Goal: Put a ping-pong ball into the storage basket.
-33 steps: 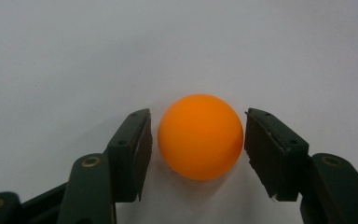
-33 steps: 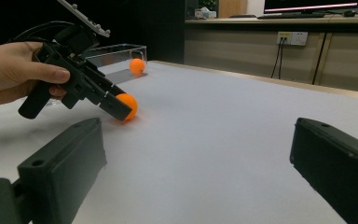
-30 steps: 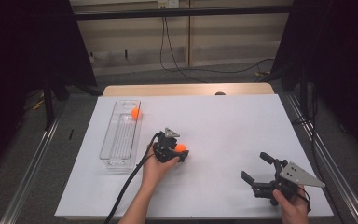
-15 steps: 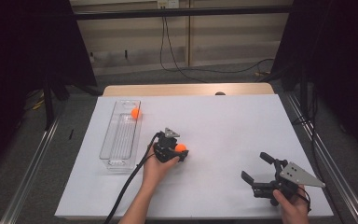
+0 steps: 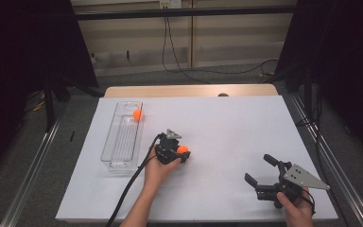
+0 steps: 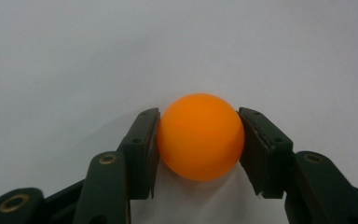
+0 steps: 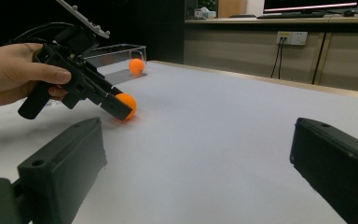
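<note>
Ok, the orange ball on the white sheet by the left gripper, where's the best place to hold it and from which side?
Across its widest middle. The left gripper already has it that way: its jaws have just closed on opposite sides of the orange ball, coming in low along the white sheet. A round ball would likely slip out of any grip off its middle.

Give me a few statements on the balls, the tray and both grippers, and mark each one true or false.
1. The left gripper is closed on an orange ball. True.
2. The right gripper holds a ball. False: its jaws stand open with nothing between them.
3. A second orange ball lies in the clear tray. True.
4. The gripped ball is inside the tray. False: it is on the white table, beside the tray.
5. The tray stands near the right gripper. False: it stands by the left gripper.
</note>
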